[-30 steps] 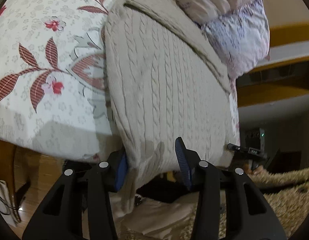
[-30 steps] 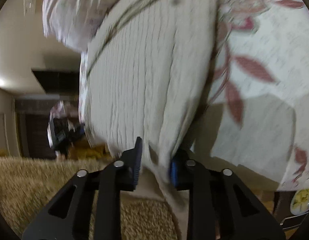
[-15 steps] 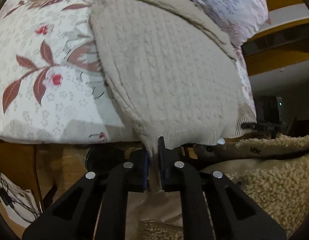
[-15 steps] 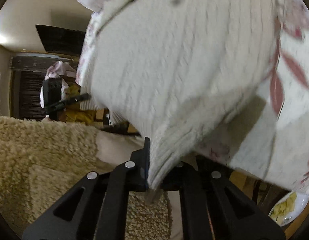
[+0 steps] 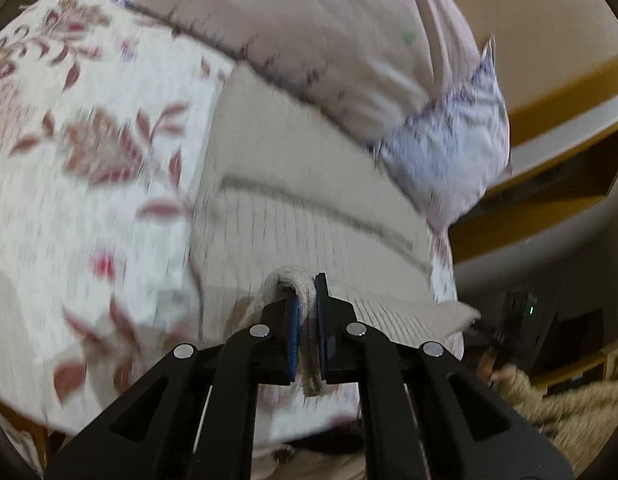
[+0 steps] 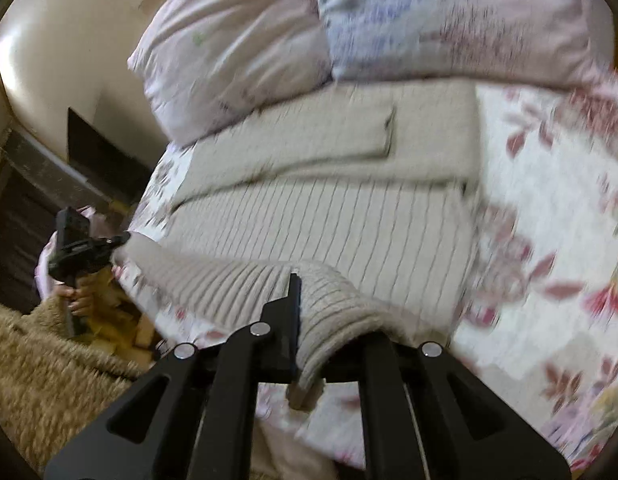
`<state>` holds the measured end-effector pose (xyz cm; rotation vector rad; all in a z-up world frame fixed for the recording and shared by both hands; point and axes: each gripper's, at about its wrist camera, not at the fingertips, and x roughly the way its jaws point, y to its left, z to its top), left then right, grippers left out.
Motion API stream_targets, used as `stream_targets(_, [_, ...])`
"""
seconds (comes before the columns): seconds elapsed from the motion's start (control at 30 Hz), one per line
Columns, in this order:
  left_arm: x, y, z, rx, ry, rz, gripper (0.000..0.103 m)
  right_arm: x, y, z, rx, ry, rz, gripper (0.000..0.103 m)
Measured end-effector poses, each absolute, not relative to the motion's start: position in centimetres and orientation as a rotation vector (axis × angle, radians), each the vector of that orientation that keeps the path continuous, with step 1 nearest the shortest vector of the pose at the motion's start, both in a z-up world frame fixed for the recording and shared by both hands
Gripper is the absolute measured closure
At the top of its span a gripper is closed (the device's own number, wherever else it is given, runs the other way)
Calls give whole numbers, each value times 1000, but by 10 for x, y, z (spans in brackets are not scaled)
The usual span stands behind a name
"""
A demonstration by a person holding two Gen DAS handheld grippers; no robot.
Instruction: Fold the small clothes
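Note:
A beige cable-knit sweater lies spread on a floral bed sheet. My left gripper is shut on the sweater's ribbed bottom hem, which loops up over the blue pads. My right gripper is shut on the other corner of that hem, and the knit drapes over its right finger and hides it. Both corners are raised off the bed and carried over the sweater's body. In the right wrist view the left gripper shows at far left with a hand under it.
A pale lilac duvet is heaped at the far end, touching the sweater's top. A shaggy tan sleeve fills the lower corner. A wooden headboard or shelf runs along the wall.
Both grippers went from open around the hem hanging off the bed edge to shut on it. They then rose and carried the hem forward over the sweater.

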<state>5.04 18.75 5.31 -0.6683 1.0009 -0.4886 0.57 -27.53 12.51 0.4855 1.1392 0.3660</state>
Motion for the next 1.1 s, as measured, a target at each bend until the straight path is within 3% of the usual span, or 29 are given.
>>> stream_targets(0.4, [161, 176, 60, -688, 890, -465, 97, 72, -304, 117, 498, 954, 153, 96])
stream_targets(0.53, [191, 171, 25, -707, 1016, -383, 97, 97, -314, 74, 588, 1066, 81, 95])
stream_targets(0.73, [196, 165, 5, -710, 1087, -374, 97, 100, -322, 52, 685, 1134, 54, 83])
stream_targets(0.87, [198, 164, 5, -714, 1093, -377, 97, 97, -325, 54, 674, 1145, 66, 95])
stream_targets(1.1, [211, 178, 14, -886, 1010, -428, 97, 113, -331, 88, 714, 990, 91, 96])
